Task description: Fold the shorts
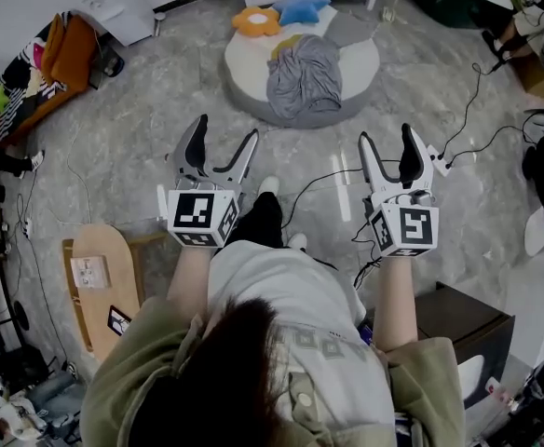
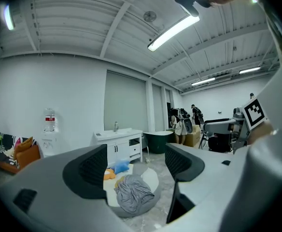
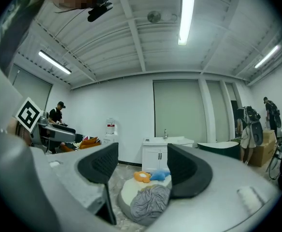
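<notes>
Grey shorts [image 1: 305, 77] lie crumpled on a round white floor cushion [image 1: 244, 63] ahead of me; they show as a grey heap in the left gripper view [image 2: 133, 193] and in the right gripper view [image 3: 150, 203]. My left gripper [image 1: 224, 143] is held out in the air, well short of the cushion, open with nothing between its jaws. My right gripper [image 1: 390, 145] hangs beside it at the same height, also open and empty. Both point roughly level toward the cushion.
An orange flower pillow [image 1: 256, 20] and a blue pillow [image 1: 301, 8] lie at the cushion's far side. Black cables [image 1: 477, 142] trail over the marble floor to the right. A wooden board [image 1: 102, 277] lies at my left, a dark box [image 1: 458, 329] at my right. White cabinet [image 2: 118, 146] stands behind.
</notes>
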`<state>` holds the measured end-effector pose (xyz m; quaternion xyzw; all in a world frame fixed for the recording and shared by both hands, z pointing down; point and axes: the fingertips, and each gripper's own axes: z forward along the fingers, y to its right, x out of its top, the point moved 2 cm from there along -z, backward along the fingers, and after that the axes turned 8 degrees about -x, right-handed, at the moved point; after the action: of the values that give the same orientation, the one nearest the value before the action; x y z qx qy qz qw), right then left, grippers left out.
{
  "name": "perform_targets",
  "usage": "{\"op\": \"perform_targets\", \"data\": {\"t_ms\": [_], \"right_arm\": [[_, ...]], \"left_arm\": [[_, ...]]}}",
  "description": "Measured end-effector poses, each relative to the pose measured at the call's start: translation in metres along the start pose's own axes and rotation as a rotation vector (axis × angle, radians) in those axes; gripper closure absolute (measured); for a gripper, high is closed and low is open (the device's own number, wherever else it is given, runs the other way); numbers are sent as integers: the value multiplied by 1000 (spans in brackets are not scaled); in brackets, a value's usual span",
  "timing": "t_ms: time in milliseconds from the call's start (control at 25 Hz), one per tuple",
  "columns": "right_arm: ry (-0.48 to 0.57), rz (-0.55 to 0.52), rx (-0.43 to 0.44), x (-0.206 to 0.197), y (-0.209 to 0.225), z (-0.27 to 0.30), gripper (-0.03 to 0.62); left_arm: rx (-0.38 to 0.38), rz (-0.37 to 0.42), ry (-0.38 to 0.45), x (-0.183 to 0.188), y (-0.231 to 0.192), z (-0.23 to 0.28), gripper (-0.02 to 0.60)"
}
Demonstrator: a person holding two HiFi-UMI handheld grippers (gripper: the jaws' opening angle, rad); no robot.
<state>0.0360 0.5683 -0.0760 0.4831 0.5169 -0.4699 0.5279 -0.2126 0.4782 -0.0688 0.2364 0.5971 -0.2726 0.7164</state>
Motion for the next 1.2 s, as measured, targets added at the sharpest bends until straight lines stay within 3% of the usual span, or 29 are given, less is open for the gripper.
{"op": "perform_targets", "data": {"t_ms": [160,440,840,1200], "right_arm": [[-33,2,-7,-16,9,22,285],[-106,-24,6,-49,28,100,286],[-230,-55,34,-76,62,272,286],[-373,-110,136,-136,80,353,286]], "left_arm": [[-3,15,-46,-12,-9,22,224],[5,-26,-88,-35,-57,99,224],[-1,-104,-191,-56,-144,246,224],[36,-125,-355,-110,-170,291,224]]}}
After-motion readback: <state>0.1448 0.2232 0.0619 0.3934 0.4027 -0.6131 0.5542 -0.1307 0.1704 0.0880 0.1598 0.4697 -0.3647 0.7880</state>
